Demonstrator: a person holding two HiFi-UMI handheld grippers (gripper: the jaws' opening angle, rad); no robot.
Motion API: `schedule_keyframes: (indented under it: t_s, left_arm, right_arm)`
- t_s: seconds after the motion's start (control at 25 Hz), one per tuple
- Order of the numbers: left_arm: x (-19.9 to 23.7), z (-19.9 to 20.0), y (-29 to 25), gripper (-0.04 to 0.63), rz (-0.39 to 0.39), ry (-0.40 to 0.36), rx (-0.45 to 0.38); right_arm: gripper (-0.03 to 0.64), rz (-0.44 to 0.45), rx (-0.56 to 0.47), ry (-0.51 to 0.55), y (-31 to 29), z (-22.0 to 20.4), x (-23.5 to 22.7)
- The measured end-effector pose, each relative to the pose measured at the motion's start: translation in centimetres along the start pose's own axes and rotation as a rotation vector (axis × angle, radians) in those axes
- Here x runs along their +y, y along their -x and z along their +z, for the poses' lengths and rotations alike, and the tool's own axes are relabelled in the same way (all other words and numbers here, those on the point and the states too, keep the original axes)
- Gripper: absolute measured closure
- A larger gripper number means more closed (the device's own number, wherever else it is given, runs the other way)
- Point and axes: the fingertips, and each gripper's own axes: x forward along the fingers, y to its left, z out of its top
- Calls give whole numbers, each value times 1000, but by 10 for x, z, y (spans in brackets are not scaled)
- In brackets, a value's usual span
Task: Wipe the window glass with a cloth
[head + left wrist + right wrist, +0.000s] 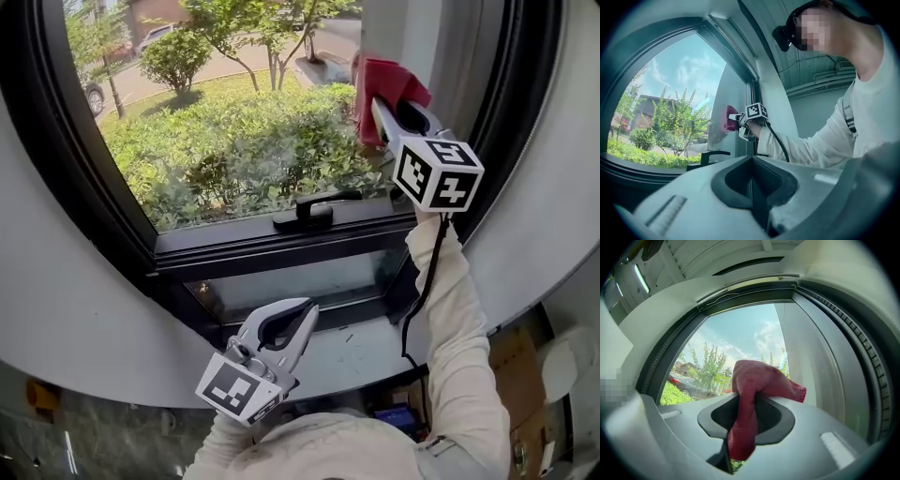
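Crumpled red cloth (386, 86), pinched between the closed jaws of the right gripper (380, 111), is pressing the arched window glass (244, 141) at one o'clock, pane lying straight ahead; the left gripper (302, 323) is hanging at six o'clock, jaws together, empty.

The cloth (386, 86), held by the right gripper (373, 105), lies at one o'clock on the window glass (234, 131). The window handle (314, 208) sits at the pane's six o'clock; the left gripper (307, 317) hangs lower, over the sill (361, 352).
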Motion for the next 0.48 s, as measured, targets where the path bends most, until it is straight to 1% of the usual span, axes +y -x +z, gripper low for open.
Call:
schedule_keyframes:
  t_s: [0.2, 0.48]
  left_arm:
    - [1, 3, 7, 595, 8, -6, -4]
    - [-2, 8, 18, 595, 2, -14, -11]
  right_arm:
    - [503, 28, -8, 1, 7, 5, 16]
    - [503, 111, -22, 31, 28, 10, 63]
